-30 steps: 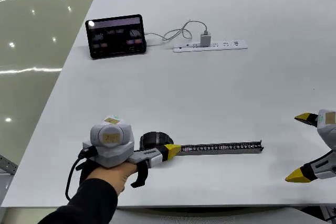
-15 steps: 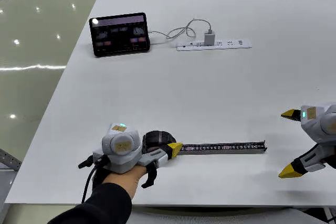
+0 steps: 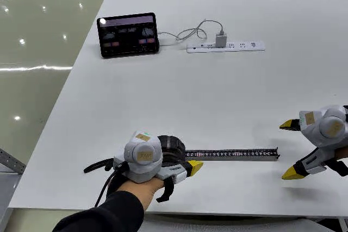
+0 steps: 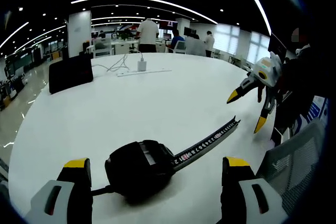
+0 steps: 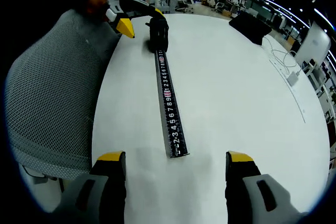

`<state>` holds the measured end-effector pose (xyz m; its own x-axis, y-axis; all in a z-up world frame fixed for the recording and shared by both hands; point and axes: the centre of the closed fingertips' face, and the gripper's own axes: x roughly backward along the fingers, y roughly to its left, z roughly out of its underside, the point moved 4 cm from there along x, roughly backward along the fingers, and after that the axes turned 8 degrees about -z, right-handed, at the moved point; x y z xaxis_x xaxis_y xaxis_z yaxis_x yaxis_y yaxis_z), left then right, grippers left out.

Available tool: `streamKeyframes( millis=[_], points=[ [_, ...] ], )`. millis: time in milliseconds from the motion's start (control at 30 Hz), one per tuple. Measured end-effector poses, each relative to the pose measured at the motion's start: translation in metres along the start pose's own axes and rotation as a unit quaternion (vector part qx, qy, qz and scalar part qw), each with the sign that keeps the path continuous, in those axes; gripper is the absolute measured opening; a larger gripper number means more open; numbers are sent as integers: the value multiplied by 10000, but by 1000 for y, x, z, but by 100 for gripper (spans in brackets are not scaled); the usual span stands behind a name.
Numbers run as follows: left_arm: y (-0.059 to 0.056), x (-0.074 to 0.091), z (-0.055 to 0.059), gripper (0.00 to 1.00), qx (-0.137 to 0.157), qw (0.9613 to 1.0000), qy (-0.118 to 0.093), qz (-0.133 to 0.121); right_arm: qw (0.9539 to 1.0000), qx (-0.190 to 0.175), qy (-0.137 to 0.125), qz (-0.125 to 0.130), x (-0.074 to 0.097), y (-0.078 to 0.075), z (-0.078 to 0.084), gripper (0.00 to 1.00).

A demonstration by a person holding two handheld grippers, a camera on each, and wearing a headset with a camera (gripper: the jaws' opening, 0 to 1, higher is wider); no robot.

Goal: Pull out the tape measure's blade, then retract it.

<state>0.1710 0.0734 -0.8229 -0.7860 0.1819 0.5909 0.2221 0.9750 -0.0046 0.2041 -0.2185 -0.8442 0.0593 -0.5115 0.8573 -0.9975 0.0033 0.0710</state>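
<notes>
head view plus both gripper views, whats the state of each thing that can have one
tape measure blade: pulled out, lying flat
left gripper: open, jaws astride the tape measure case, not clamped
right gripper: open, facing the blade tip, not touching
tablet: screen lit, propped up
charger: plugged into the power strip

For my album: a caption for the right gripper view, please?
Open right tool faces the tip of the tape blade, pulled out across the white table from its black case.
</notes>
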Motion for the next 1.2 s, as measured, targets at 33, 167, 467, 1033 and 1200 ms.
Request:
streamKeyframes(
  millis=[33, 167, 467, 1033, 1200],
  points=[
    [3, -1, 0, 100, 62, 10000, -2, -31, 10000, 21, 31, -55, -1, 0, 1, 71],
    [8, -1, 4, 100, 224, 9996, 98, -135, 9999, 16, 75, -88, -6, -4, 3, 64],
    [9, -2, 3, 100, 219, 9996, 78, -146, 9996, 69, 163, -211, -13, -6, 5, 39],
    [12, -6, 11, 99, 245, 9992, 271, -169, 9987, 183, 275, -388, -19, -3, 5, 22],
    [12, -6, 11, 98, 269, 9991, 271, -168, 9985, 226, 301, -388, -19, -4, 4, 17]
  ],
)
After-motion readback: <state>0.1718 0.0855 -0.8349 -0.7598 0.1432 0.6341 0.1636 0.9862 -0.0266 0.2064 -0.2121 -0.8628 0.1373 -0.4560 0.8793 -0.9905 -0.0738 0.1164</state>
